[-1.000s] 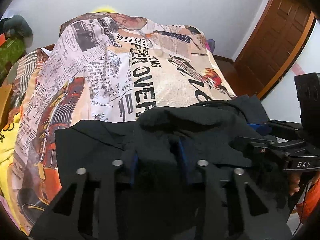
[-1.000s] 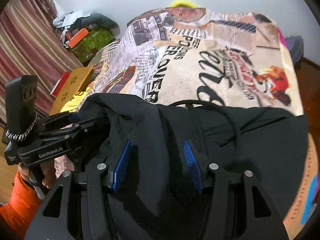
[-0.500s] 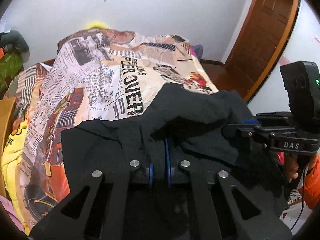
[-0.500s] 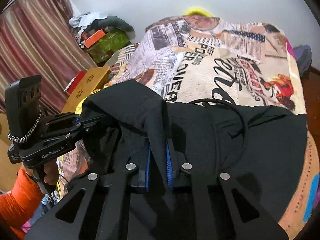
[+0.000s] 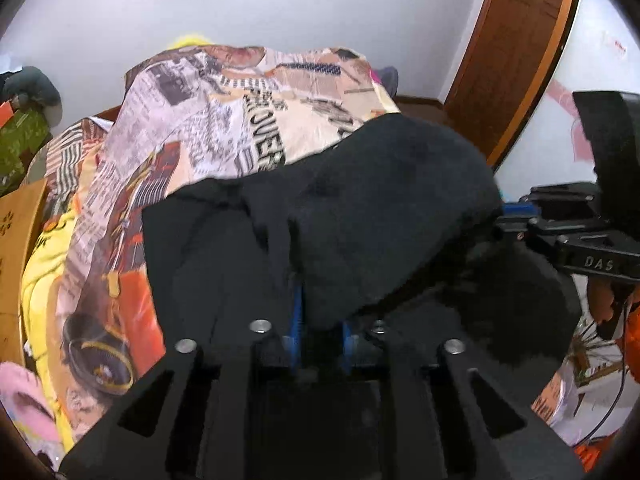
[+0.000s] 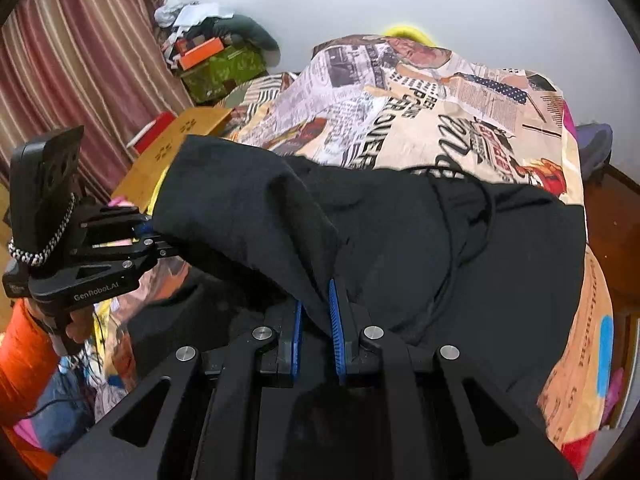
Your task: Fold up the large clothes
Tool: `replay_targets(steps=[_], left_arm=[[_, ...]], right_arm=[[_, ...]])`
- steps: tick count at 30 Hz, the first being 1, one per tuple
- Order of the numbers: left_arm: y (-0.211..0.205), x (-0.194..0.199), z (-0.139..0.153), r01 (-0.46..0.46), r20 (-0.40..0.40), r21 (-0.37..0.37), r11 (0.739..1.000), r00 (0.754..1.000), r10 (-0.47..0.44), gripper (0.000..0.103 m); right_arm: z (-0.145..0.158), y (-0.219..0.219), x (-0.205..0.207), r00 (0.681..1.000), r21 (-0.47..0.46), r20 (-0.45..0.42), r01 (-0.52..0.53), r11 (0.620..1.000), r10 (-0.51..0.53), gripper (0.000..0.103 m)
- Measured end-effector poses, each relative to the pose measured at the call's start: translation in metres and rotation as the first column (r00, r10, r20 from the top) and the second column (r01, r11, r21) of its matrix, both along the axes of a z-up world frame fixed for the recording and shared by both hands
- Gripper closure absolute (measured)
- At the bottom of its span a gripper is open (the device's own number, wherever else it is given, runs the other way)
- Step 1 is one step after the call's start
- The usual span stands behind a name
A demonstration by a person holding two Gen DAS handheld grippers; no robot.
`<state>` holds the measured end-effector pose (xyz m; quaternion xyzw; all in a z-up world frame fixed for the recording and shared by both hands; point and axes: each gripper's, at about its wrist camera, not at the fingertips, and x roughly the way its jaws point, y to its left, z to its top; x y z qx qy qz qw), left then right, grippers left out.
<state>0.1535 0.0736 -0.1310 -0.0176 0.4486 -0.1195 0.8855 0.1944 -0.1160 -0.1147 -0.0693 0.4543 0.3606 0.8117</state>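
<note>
A black garment (image 6: pixel 460 248) of thick, matte, slightly fuzzy cloth lies across the near end of a bed, over a bedspread (image 6: pixel 440 120) printed like newspaper clippings. One edge of it is lifted and stretched between two grippers. The left gripper (image 5: pixel 320 328) has a fold between its blue ribbed pads, and its jaws are opening; in the blur I cannot be sure how firmly the pads still press. The right gripper (image 6: pixel 316 320) stands narrow, its pads pinching a raised ridge of the same cloth. A thin black drawstring (image 6: pixel 480 216) loops over the flat part of the garment.

The far half of the bed is bare bedspread, smooth and open up to the pale wall. The left side is crowded (a wooden board (image 6: pixel 172 152), boxes (image 6: pixel 216 60), a striped curtain (image 6: pixel 80 60)). On the right the bed's edge drops to a wooden floor, with a brown door (image 5: pixel 520 48) beyond.
</note>
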Motion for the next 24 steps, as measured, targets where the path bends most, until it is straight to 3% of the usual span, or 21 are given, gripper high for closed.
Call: replay_targets(steps=[3,8,11,16,24], left_arm=[[0.007,-0.015,-0.006,-0.025,-0.012,0.028,0.999,1.000,0.025,0.059],[0.023,-0.035,-0.004,-0.051,-0.008,0.085,0.995,0.999,0.052,0.050],[0.030,-0.040,0.007,-0.079,0.024,0.123,0.989,0.997,0.077,0.049],[0.046,-0.038,0.034,-0.128,0.095,0.116,0.985,0.988,0.118,0.045],[0.056,0.007,0.054,-0.162,0.121,0.021,0.987,0.980,0.158,0.042]], right_arm=[[-0.003,-0.001,-0.010,1.000,-0.035,-0.008,0.003,0.999,-0.003,0.090],[-0.001,-0.009,-0.013,0.998,-0.037,-0.069,0.008,0.999,-0.011,0.085],[0.008,-0.018,-0.016,0.997,-0.019,-0.068,0.017,1.000,-0.018,0.079],[0.028,-0.030,-0.018,0.998,0.020,-0.004,0.056,0.998,-0.056,0.070],[0.041,-0.012,0.009,0.994,0.035,0.052,0.099,0.995,-0.100,0.066]])
